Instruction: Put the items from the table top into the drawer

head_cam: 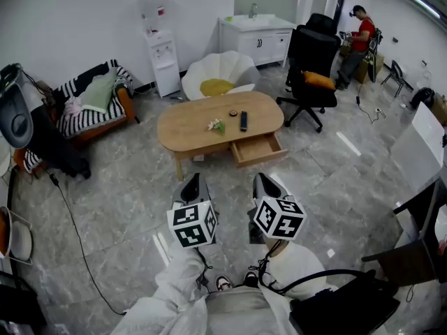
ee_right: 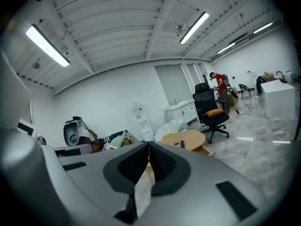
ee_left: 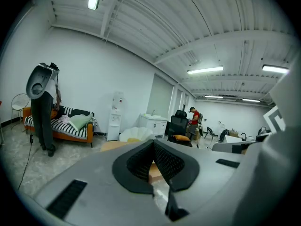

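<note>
The oval table (head_cam: 188, 128) and its drawer (head_cam: 257, 149) are light tan wood. The remote (head_cam: 243, 121) is black, the small round thing (head_cam: 232, 113) dark, the sprig (head_cam: 216, 125) white and green. The floor (head_cam: 126, 208) is grey tile with marble veining. The sofa (head_cam: 87, 117) wears black-and-white stripes over an orange frame, and its cushion (head_cam: 98, 91) is pale green. The office chair (head_cam: 311, 51) is black with an orange pad (head_cam: 319, 80). The left gripper (head_cam: 195, 180) and right gripper (head_cam: 260, 180) are dark grey, their cubes white with black square markers.
</note>
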Motion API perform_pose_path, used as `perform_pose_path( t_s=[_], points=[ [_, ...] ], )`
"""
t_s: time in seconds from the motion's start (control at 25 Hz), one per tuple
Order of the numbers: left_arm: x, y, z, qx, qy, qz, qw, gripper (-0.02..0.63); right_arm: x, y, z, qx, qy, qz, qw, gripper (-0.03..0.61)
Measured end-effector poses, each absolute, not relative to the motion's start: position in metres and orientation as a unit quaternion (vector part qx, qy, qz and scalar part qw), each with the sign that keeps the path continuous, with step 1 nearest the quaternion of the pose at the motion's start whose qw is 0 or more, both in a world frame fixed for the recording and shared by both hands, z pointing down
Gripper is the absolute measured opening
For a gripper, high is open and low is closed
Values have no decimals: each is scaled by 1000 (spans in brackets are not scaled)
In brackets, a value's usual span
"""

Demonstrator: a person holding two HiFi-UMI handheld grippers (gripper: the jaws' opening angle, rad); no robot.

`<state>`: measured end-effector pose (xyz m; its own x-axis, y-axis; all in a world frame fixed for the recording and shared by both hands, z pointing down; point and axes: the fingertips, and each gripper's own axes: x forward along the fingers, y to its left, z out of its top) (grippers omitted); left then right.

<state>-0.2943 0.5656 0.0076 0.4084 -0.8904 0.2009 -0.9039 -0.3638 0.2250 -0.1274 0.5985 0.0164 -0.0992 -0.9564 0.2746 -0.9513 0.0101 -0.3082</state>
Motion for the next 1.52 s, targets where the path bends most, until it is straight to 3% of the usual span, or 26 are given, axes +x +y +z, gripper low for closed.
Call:
perform_pose_path(
  t_s=[0.8, 1.52],
  points=[
    [-278, 473, 28, 821, -544, 39, 167, -6, -109, 503, 43, -665, 707, -241, -19, 61],
    [-194, 344, 30, 815, -552, 44, 171, -6, -18, 372, 42, -659, 710, -247, -26, 61]
  ],
)
